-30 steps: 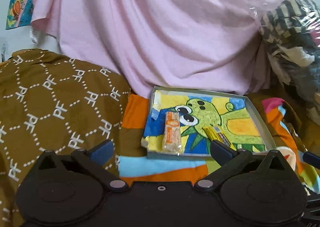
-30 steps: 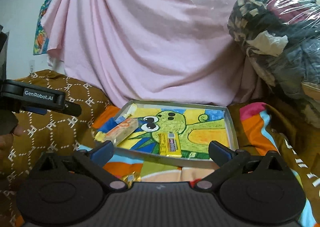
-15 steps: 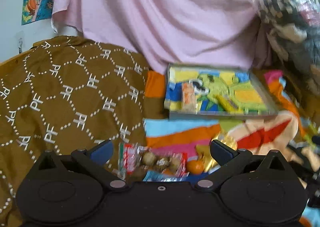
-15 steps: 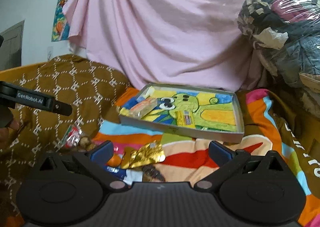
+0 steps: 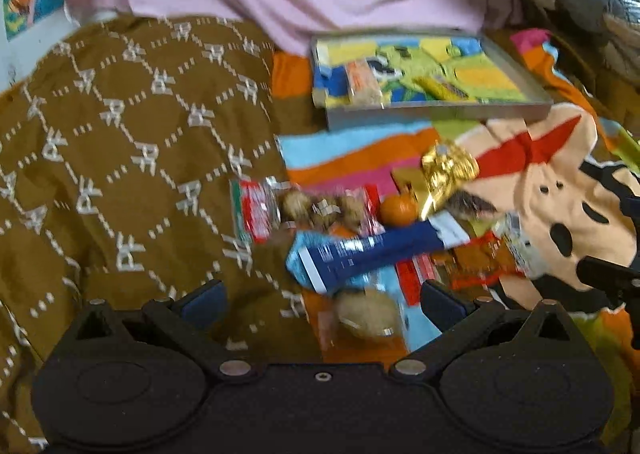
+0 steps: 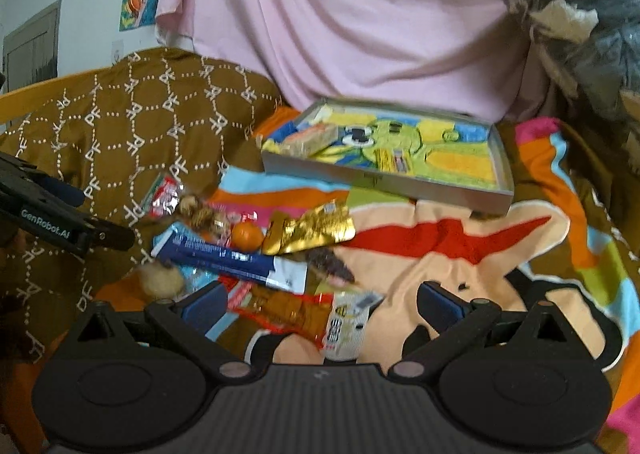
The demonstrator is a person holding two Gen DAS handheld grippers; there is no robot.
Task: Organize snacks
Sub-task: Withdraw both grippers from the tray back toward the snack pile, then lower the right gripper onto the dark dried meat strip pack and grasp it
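Hovering over snack pile (image 6: pixel 256 254), lower centre; both grippers' fingers (image 5: pixel 202 300) spread wide, empty. Singling out orange wrapper (image 6: pixel 288 310) before carrying to tray (image 6: pixel 400 184).

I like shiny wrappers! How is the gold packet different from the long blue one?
The gold packet is short, crinkled and shiny; the blue packet is long, narrow and smooth with a white end. The gold packet lies nearer the tray; the blue packet lies nearer the grippers. Both lie loose on the blanket beside the small orange fruit.
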